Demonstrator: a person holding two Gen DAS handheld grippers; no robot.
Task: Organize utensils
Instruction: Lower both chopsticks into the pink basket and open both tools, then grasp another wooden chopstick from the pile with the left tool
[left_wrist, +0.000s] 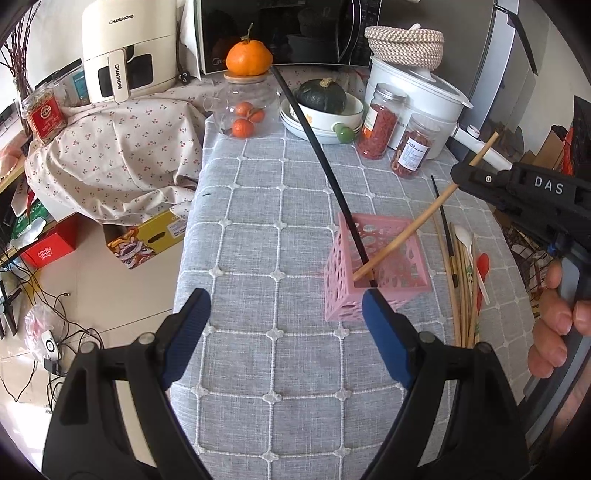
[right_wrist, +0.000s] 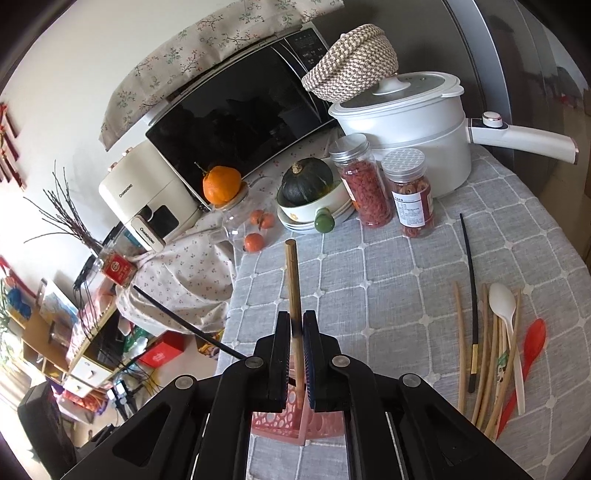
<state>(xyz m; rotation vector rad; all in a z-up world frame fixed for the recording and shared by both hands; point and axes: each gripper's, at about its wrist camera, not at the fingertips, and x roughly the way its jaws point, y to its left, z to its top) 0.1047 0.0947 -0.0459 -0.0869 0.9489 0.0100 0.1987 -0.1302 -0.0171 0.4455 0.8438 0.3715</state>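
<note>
A pink perforated basket (left_wrist: 376, 266) stands on the grey quilted tablecloth (left_wrist: 280, 229). A black chopstick (left_wrist: 317, 155) leans in it. My right gripper (right_wrist: 296, 325) is shut on a wooden chopstick (right_wrist: 293, 273) whose lower end rests inside the basket (right_wrist: 280, 421). In the left wrist view that gripper (left_wrist: 461, 177) hangs above and right of the basket, a hand on its grip. My left gripper (left_wrist: 286, 306) is open and holds nothing, its right finger just in front of the basket's near corner. Loose wooden chopsticks (right_wrist: 487, 369), a black chopstick (right_wrist: 471, 295), a white spoon (right_wrist: 502, 299) and a red spoon (right_wrist: 533, 339) lie to the right.
At the back of the table stand two food jars (left_wrist: 380, 125), a white electric pot (left_wrist: 417, 99), stacked bowls with a dark squash (left_wrist: 321, 96) and a glass jar of oranges (left_wrist: 245, 107). The table's left edge (left_wrist: 184, 258) drops to a cluttered floor.
</note>
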